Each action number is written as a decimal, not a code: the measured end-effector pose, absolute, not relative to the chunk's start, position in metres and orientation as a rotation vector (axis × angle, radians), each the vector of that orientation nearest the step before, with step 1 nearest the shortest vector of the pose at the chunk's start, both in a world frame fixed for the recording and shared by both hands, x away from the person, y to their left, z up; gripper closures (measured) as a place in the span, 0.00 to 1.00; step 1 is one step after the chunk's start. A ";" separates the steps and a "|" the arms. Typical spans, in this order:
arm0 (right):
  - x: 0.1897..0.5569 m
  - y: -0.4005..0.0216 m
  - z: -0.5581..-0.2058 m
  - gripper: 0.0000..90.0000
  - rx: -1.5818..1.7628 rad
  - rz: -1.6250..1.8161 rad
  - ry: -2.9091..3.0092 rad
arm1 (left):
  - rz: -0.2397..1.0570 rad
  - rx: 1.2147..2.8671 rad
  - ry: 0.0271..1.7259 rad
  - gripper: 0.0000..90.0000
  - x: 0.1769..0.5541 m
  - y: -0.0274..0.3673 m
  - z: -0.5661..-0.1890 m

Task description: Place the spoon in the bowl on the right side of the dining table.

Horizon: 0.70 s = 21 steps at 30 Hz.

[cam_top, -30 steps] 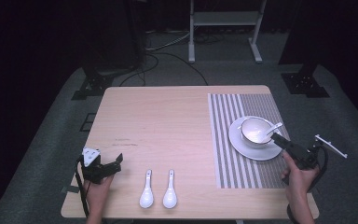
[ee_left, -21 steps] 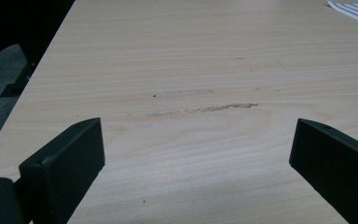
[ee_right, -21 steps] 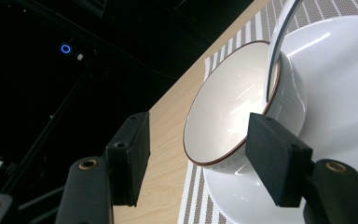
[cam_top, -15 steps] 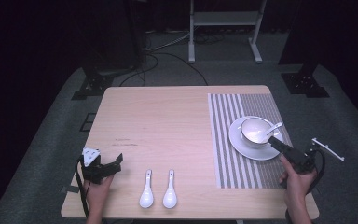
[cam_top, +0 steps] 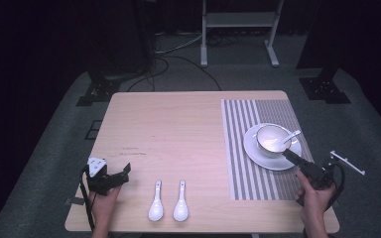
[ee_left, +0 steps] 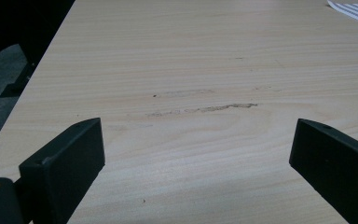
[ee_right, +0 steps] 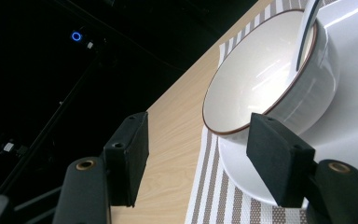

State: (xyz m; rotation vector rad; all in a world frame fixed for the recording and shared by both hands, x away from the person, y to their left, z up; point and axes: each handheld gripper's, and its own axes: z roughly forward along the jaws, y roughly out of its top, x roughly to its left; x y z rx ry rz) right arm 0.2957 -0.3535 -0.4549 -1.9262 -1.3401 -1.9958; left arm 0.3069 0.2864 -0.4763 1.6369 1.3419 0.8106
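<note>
Our right gripper (cam_top: 291, 157) hovers with jaws apart at the near rim of the white saucer (cam_top: 258, 151), on the striped placemat (cam_top: 238, 148). On it sits the bowl (cam_top: 270, 140) with a spoon (cam_top: 291, 135) inside. Our left gripper (cam_top: 121, 173) rests wide open over bare table (cam_top: 178, 129), beside two white spoons (cam_top: 168, 203).

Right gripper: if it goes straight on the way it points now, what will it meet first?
Probably the bowl on the saucer; the open right gripper points at its near rim.
</note>
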 end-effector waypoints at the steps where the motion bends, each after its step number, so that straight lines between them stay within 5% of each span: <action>1: 0.295 -0.353 -0.455 0.42 -1.924 -1.995 -1.343 | 0.810 1.637 1.342 0.02 0.307 0.286 -0.476; 21: 0.280 -0.336 -0.467 0.42 -1.869 -1.977 -1.372 | 0.813 1.639 1.340 0.02 0.307 0.286 -0.476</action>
